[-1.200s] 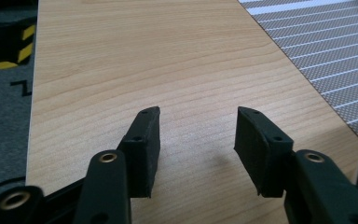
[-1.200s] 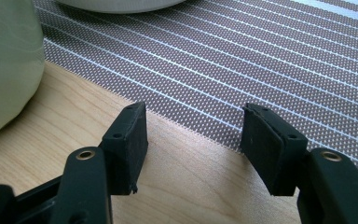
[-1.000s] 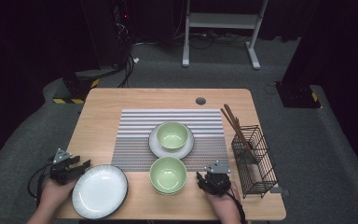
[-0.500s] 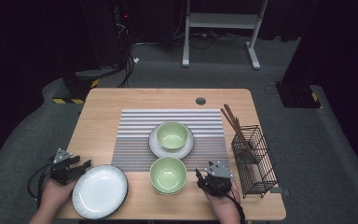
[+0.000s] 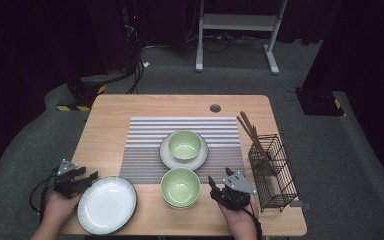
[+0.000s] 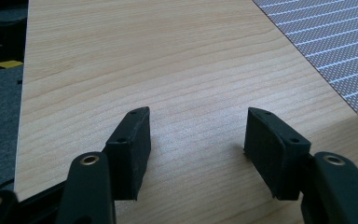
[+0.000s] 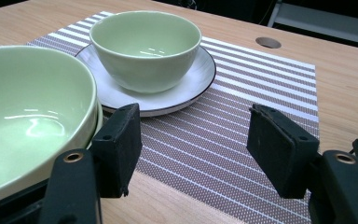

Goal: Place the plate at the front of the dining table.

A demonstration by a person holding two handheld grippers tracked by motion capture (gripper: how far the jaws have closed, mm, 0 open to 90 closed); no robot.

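Table [image 5: 130, 107]: a pale wooden top is carrying everything, with a small round hole [image 5: 215, 108] near its far edge.
Placemat [image 5: 145, 150]: a striped grey mat is lying across the middle of the table, its near edge reaching under the near bowl.
Wire basket [image 5: 275, 175]: a dark mesh caddy is standing at the table's right side, with brown chopsticks [image 5: 250, 131] leaning out of its far end.
White plate [image 5: 106, 205]: it is lying empty at the near left corner, off the mat, just beside the left gripper.
Far bowl [image 5: 184, 145]: a green bowl is sitting upright on a white saucer [image 5: 167, 160] in the middle of the mat.
Near bowl [image 5: 180, 186]: a second green bowl is sitting upright on the mat's near edge, just left of the right gripper; in the right gripper view [image 7: 32, 116] its rim is lying just beside the left jaw, and touch cannot be told.
Left hand [image 5: 57, 210]: it is coming in from the bottom left, the forearm angling up and the wrist held low at the table edge.
Left gripper [image 5: 82, 180]: it is pointing toward the plate's rim with its jaws apart; in its own view [image 6: 196, 135] the jaws are standing wide over bare wood, nothing between them.
Right hand [image 5: 240, 215]: it is coming in from the bottom edge, pointing its gripper up and left.
Right gripper [image 5: 214, 187]: its jaws are standing wide apart; in its own view [image 7: 193, 128] mat alone is lying between them.
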